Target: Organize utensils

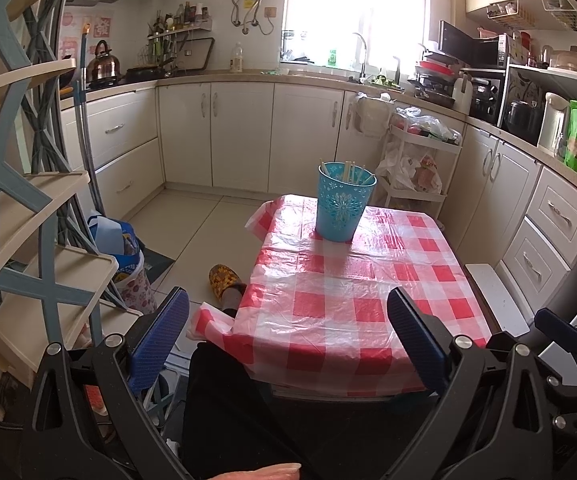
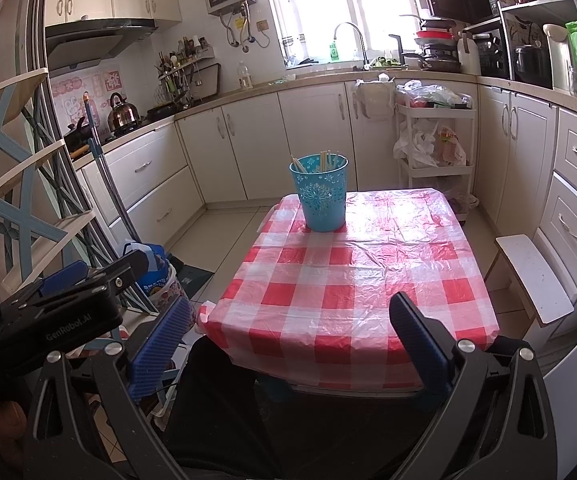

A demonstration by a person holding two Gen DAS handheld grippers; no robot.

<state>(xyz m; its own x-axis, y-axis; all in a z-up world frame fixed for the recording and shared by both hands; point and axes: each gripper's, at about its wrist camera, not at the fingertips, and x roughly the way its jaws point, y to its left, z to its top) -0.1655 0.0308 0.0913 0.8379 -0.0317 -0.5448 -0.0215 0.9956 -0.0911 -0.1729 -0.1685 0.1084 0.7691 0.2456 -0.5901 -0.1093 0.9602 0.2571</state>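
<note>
A blue plastic holder (image 1: 344, 204) stands upright at the far side of a small table covered with a red-and-white checked cloth (image 1: 352, 304). Several pale chopsticks (image 1: 352, 172) stick out of its top. It also shows in the right wrist view (image 2: 322, 194), chopsticks (image 2: 326, 159) inside. My left gripper (image 1: 288, 320) is open and empty, held at the near edge of the table. My right gripper (image 2: 288, 322) is open and empty too, at the near edge. The left gripper's body (image 2: 68, 296) shows at the left of the right wrist view.
A blue-and-cream shelf rack (image 1: 20, 208) stands close on the left, bags (image 1: 124, 256) at its foot. A white stool (image 2: 536, 276) sits right of the table. A white trolley (image 1: 416, 164) stands behind it. Cabinets and counters ring the room. A slippered foot (image 1: 224, 280) rests on the floor.
</note>
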